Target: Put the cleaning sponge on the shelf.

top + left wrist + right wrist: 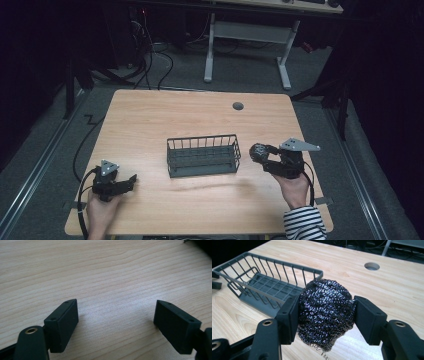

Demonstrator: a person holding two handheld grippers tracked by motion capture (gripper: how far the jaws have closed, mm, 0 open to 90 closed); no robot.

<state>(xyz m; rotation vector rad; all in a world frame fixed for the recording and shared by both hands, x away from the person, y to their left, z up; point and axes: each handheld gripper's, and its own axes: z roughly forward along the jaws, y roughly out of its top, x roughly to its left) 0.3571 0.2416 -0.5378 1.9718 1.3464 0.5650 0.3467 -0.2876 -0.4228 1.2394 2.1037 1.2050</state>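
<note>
At the left, a hand holds the left gripper (131, 180) low near the front left corner of the table (150, 115). Its jaws point toward the middle and stand wide apart with bare wood between them; in the left gripper view the two black pads (62, 322) hover just over the grain and grasp nothing.

In the middle of the table sits a dark wire basket (203, 155), long side facing the person, nothing in it that I can see. Behind it, near the far edge, there is a round hole (238, 106) in the tabletop.

To the right of the basket, the right gripper (261, 154) is held up off the table by a hand with a striped sleeve (304, 222). Its jaws are clenched on a steel scrubber (325, 312), a dark, glinting ball of wire mesh pressed between the two pads. The scrubber hangs in the air just beside the basket's right end, clear of the rim.
</note>
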